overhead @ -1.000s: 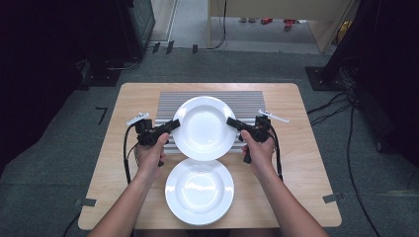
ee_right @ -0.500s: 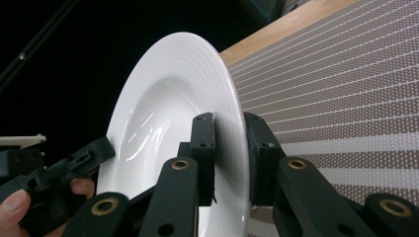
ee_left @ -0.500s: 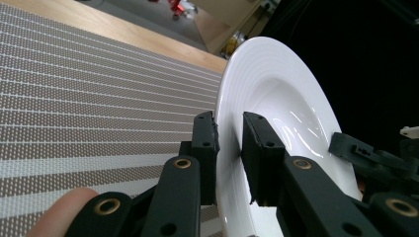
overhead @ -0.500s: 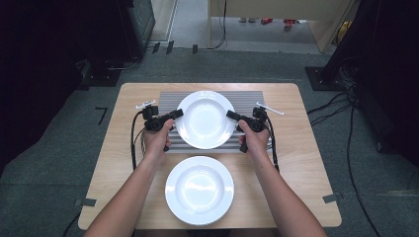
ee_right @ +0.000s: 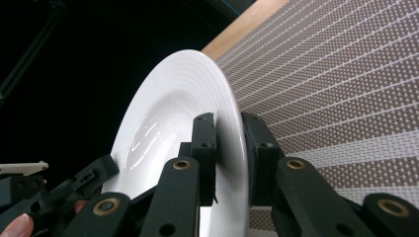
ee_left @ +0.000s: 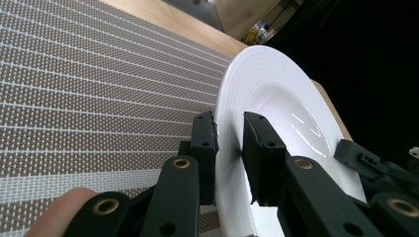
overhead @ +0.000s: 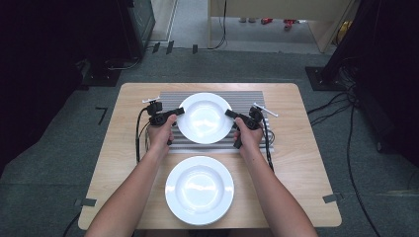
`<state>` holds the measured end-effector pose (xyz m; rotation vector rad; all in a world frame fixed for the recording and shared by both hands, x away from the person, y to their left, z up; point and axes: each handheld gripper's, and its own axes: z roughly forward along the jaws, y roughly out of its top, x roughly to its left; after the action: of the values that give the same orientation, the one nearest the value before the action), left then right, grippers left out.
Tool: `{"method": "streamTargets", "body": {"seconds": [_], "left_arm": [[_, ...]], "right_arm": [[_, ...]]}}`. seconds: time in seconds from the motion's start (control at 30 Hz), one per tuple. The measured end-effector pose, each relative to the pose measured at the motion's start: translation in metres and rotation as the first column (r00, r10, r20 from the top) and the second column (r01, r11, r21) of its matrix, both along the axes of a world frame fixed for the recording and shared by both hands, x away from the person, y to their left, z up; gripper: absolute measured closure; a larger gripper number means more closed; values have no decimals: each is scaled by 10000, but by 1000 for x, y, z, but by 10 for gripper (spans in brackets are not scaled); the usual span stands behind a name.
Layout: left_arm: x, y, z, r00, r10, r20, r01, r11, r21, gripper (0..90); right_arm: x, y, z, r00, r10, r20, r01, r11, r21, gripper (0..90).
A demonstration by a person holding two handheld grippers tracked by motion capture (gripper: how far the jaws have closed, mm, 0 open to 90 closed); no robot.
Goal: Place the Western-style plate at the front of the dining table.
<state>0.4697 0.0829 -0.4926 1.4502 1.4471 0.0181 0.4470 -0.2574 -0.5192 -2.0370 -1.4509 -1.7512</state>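
A lab-like recording room: dark equipment racks [overhead: 133, 24], floor cables [overhead: 356, 148], grey carpet [overhead: 296, 64] around one wooden table [overhead: 123, 143].

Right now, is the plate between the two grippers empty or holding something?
Empty: the held plate shows a bare white bowl with only light glints, in the high view and both gripper views.

So the tabletop [overhead: 296, 163] is a light wood one with rounded corners, standing on grey carpet. A grey striped woven mat [overhead: 247, 98] lies flat across its far half, edges parallel to the table's. On the near half, right on the bare wood, sits a white deep plate [overhead: 199, 190], roughly centered and just in front of the mat. The rest is bare wood.
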Motion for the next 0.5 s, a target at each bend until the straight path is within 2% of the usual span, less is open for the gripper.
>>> {"method": "streamTargets", "body": {"seconds": [0.03, 0.07, 0.1, 0.37, 0.5], "left_arm": [[0, 0, 0, 10000, 0, 0, 0, 10000, 0, 763], [3, 0, -4, 10000, 2, -71, -2, 10000, -3, 760], [3, 0, -4, 10000, 2, -71, -2, 10000, -3, 756], [10, -3, -12, 9990, 220, -389, -220, 9998, -2, 752], [10, -4, -16, 9990, 145, -418, -141, 9998, 102, 753]], "right_arm": [[0, 0, 0, 10000, 0, 0, 0, 10000, 0, 791], [4, 0, 0, 10000, 75, 36, -74, 9995, -302, 790], [6, 1, 1, 10000, 43, 7, -42, 9994, -340, 790], [17, 2, -3, 9996, -253, -157, 248, 9992, -315, 789], [20, 2, -8, 9993, -279, -234, 267, 9984, -505, 780]]}}
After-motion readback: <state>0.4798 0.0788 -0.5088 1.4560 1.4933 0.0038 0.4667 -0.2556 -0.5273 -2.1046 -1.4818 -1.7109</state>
